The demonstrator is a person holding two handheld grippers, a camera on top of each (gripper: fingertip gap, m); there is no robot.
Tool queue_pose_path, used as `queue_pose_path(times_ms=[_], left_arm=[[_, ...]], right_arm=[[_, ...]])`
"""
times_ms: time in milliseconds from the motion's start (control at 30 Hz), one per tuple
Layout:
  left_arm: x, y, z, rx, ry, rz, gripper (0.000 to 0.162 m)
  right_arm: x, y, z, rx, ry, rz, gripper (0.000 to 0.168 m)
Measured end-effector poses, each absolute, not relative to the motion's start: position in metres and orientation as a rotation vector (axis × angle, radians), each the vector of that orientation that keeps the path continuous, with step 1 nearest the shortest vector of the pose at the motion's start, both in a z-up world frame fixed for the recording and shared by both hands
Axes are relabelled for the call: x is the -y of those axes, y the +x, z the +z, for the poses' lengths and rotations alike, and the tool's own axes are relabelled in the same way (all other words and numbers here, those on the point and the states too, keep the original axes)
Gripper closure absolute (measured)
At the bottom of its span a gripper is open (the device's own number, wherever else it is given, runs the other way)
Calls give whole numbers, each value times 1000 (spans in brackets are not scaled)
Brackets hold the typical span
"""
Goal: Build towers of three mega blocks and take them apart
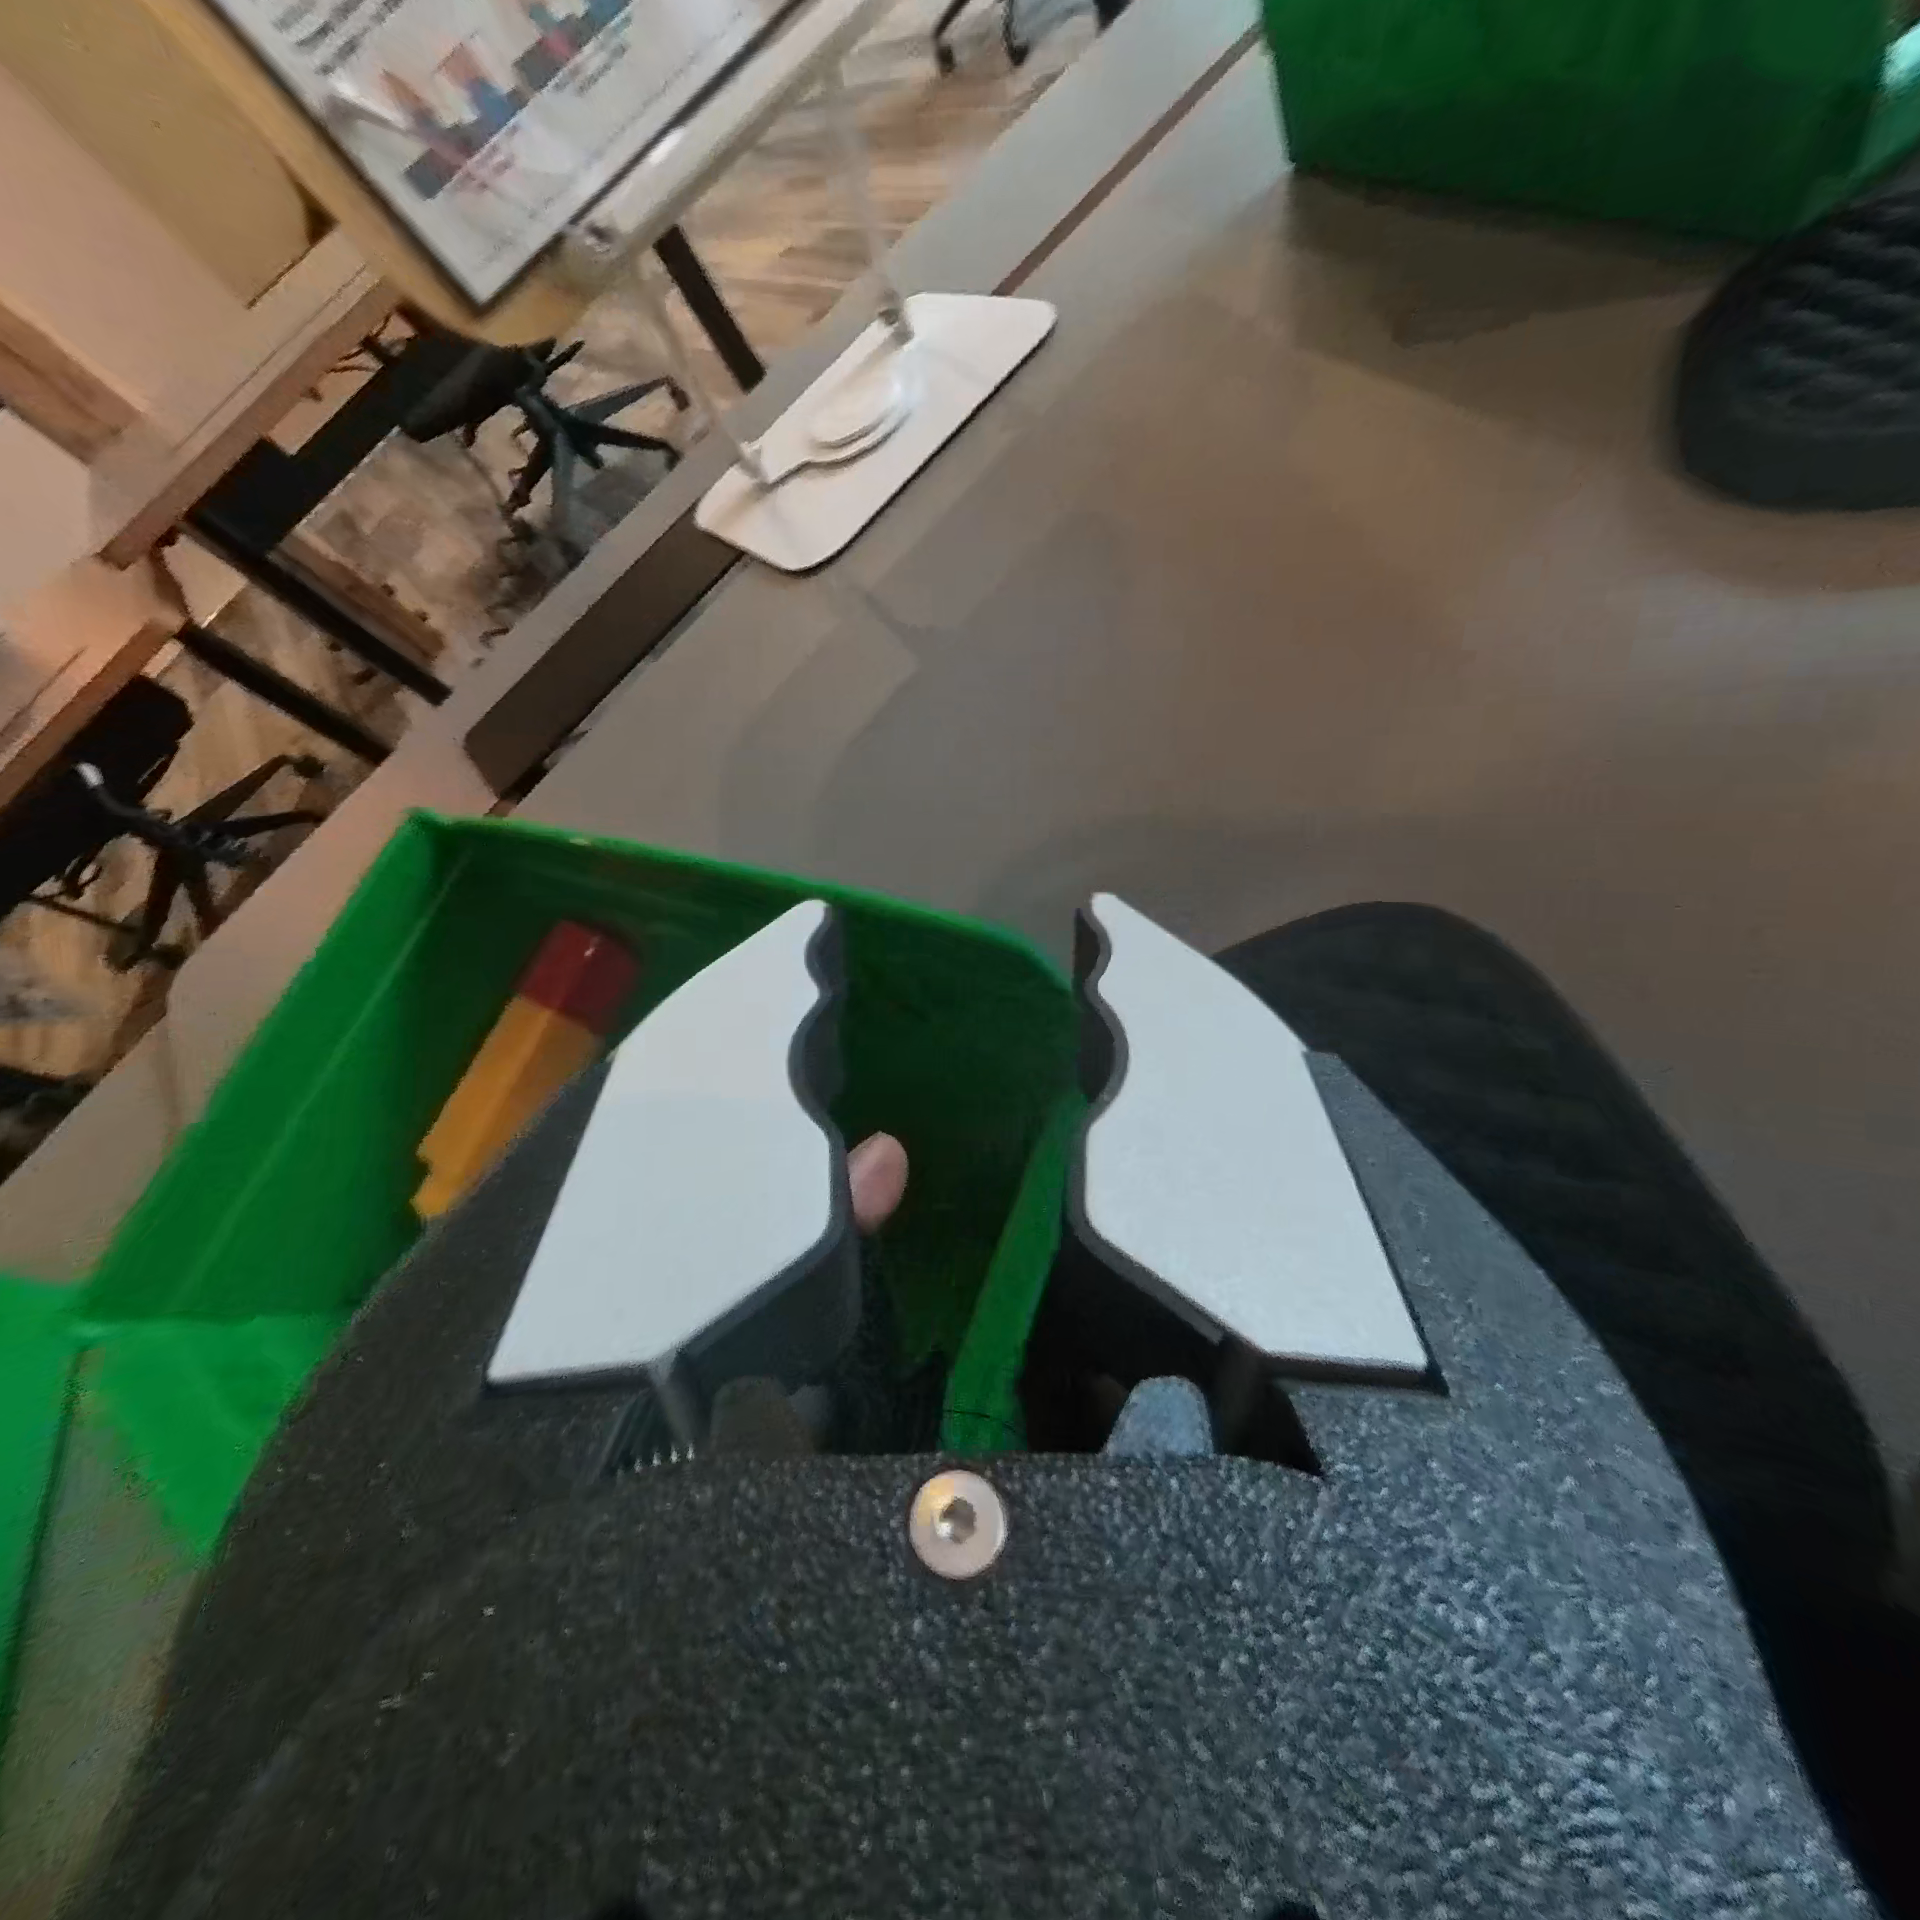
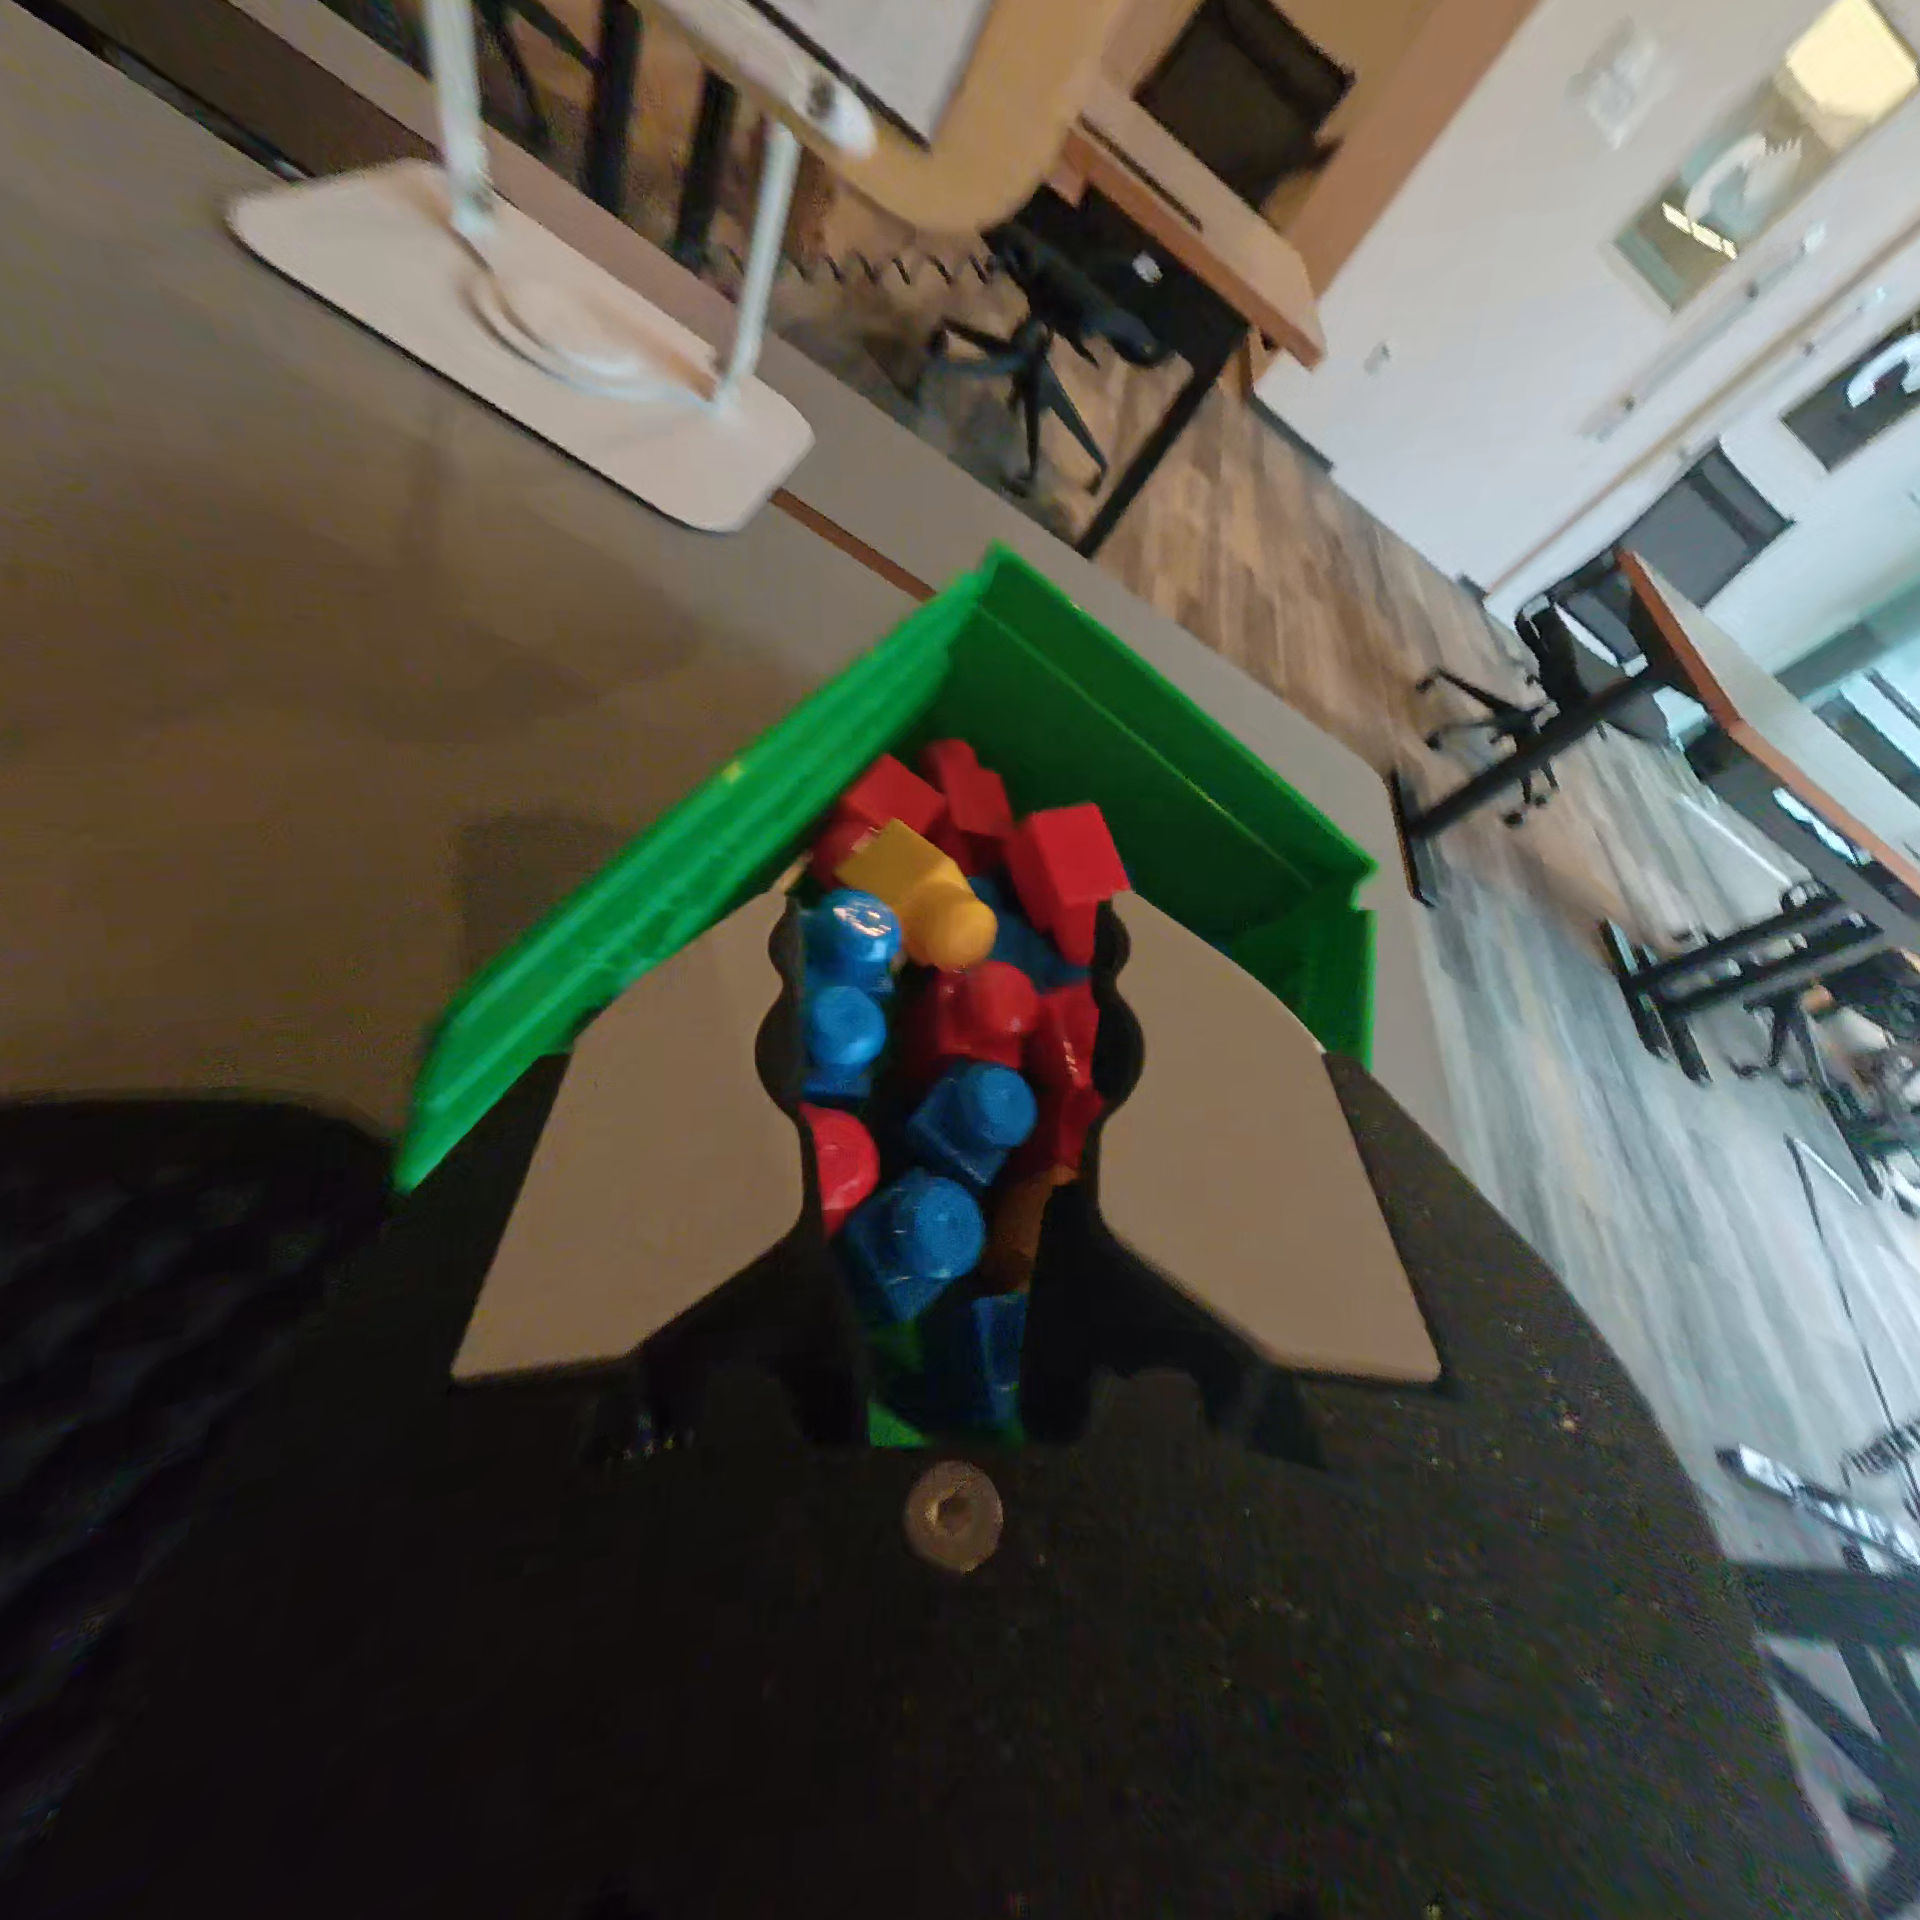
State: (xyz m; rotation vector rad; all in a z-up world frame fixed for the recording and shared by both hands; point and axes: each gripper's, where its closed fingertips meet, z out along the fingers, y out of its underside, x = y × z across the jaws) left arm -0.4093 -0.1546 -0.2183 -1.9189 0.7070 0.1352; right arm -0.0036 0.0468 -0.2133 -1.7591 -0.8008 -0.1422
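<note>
Mega blocks (image 2: 925, 1091) lie in a loose heap straight ahead of the right gripper (image 2: 951, 945), filling the gap between its two spread fingers, so this gripper is the one nearer the supply. Its jaws stand open and hold nothing. The nearest pieces are blue, lying on their sides with their round studs turned up and toward the camera; a red block (image 2: 977, 1013) sits in the middle of the gap just beyond them, and a yellow block (image 2: 925, 894) lies across the pile with its long axis slanting from upper left to lower right. More red ones are stacked behind it against the back wall. All of these rest inside a green bin (image 2: 1091, 727) that stands by the far edge of the table (image 2: 260, 644). I judge the coming move to be a short push forward and down into the heap; since no piece stands upright, the grip will have to suit a tilted block.

The left gripper (image 1: 951, 1018) is also open and empty. It hangs over the near corner of a second green bin (image 1: 291, 1091), whose rim passes between its fingers. Inside, to the left of the fingers, a joined yellow and red stack (image 1: 530, 1060) lies on its side along the wall, red end farther away. Beyond, a white stand base (image 1: 883, 426) sits at the table edge.
</note>
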Motion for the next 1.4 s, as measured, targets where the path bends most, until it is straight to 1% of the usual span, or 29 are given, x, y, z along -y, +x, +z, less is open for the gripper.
queue_pose_path(times_ms=[167,300,433,533,700,833,1000,1133,1167,1300,1400], left_arm=[[134,-466,-219,-754,-2001,317,117],[104,-521,-245,-966,-2110,557,114],[78,-561,-284,-1126,-2247,582,113],[59,-584,-308,-1132,-2330,523,112],[34,-607,-325,-1094,-2386,485,110],[34,-621,-337,-1129,-2467,556,109],[36,-620,-337,-1132,-2487,565,113],[47,-613,-332,-1122,-2535,463,129],[47,-613,-328,-1109,-2533,466,129],[41,-616,-315,-1055,-2497,516,118],[44,-620,-328,-1057,-2591,499,101]], right_arm=[[-4,-34,-208,854,-1679,-35,115],[22,-44,-206,847,-1644,37,116],[32,-39,-204,833,-1641,22,116],[36,-36,-197,817,-1624,16,117],[38,-28,-191,812,-1616,-28,118],[40,-25,-189,795,-1612,-32,119],[40,-25,-190,795,-1611,-22,119],[41,-25,-191,802,-1612,-24,119],[41,-25,-191,803,-1611,-20,120],[40,-28,-191,801,-1606,5,120],[40,-32,-192,815,-1605,0,120]])
